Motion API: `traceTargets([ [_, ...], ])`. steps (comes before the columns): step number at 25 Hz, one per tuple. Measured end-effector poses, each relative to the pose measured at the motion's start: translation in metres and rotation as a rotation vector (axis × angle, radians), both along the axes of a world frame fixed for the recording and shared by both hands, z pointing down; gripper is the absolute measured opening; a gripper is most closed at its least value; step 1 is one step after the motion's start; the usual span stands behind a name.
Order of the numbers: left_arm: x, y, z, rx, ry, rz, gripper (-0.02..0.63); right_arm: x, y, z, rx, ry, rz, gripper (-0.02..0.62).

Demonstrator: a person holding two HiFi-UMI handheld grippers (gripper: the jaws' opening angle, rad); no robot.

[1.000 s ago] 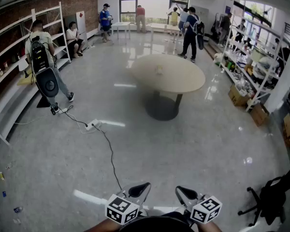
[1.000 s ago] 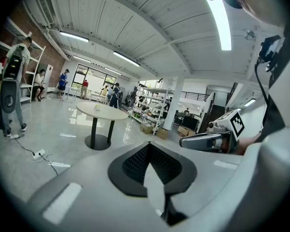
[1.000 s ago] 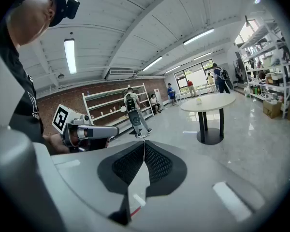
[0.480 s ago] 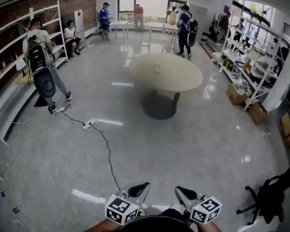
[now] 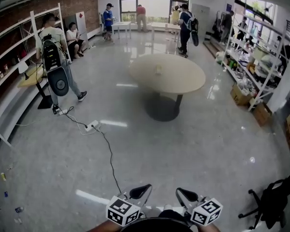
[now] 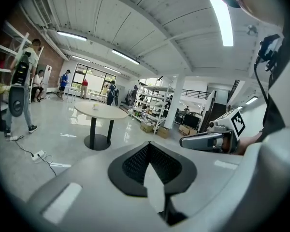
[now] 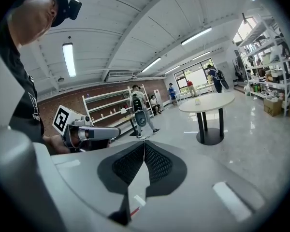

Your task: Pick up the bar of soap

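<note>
The bar of soap (image 5: 158,70) shows only as a small, pale, slightly yellowish block, too far off and too small to make out its edges or any print. It sits on the beige top of the round table (image 5: 186,81), a little left of the top's middle in the head view and well in from the rim. It is the only thing on that top, and nothing touches it.

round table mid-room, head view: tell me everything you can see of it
The round table has a pale beige matte top on a dark pedestal with a round dark base, which rests on the glossy grey floor. It stands mid-room and nobody touches it. One small pale object sits near its centre, too small to identify.
</note>
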State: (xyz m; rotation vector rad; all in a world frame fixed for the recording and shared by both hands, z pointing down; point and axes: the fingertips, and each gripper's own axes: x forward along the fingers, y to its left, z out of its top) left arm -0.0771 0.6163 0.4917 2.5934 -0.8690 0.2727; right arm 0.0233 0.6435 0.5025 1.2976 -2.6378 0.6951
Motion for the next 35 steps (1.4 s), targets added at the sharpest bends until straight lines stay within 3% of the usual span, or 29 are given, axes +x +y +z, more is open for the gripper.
traceTargets([
  [6,0.028,-0.031,-0.010,-0.124,0.115,-0.065,0.006,0.034,-0.039,-0.014,0.024,-0.027,-0.032,0.009],
  [12,0.083,-0.061,-0.011,-0.111,0.090,-0.087,0.008,0.094,-0.075,-0.016,0.049,-0.052,-0.043,0.009],
  [19,0.132,-0.093,-0.007,-0.209,0.203,-0.155,0.008,0.152,-0.099,-0.010,0.034,-0.086,-0.068,0.006],
  [25,0.151,-0.101,-0.006,-0.160,0.128,-0.187,0.006,0.172,-0.112,-0.013,0.037,-0.121,-0.103,0.006],
  [35,0.165,-0.113,-0.010,-0.172,0.065,-0.201,0.007,0.183,-0.135,-0.010,-0.004,-0.144,-0.135,0.006],
])
